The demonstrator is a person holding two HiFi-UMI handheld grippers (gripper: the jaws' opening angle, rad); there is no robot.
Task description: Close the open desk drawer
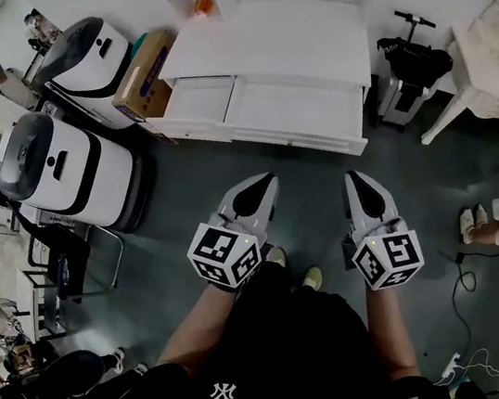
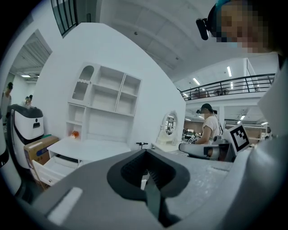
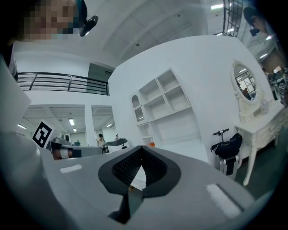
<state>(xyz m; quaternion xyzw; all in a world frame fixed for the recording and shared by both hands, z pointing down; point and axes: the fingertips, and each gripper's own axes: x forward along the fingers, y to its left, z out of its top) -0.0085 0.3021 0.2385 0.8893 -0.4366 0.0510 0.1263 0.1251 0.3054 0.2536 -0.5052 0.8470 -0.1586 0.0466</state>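
Note:
The white desk point(image 1: 272, 45) with a shelf unit stands ahead of me. Its drawer point(image 1: 245, 110) is pulled out toward me, and the shallow white inside shows. The left gripper view shows the open drawer point(image 2: 53, 167) low at the left. My left gripper point(image 1: 262, 187) and right gripper point(image 1: 358, 184) hover side by side over the grey floor, short of the drawer front and apart from it. Both point at the desk. Each pair of jaws meets at the tips with nothing held, as the left gripper point(image 2: 145, 154) and right gripper point(image 3: 141, 150) show in their own views.
Two white and grey machines point(image 1: 71, 170) point(image 1: 90, 55) and a cardboard box point(image 1: 145, 74) stand left of the desk. A black scooter with a bag point(image 1: 411, 60) and a white vanity table point(image 1: 491, 62) are at the right. Another person's feet point(image 1: 470, 225) and cables point(image 1: 461, 287) are at the right.

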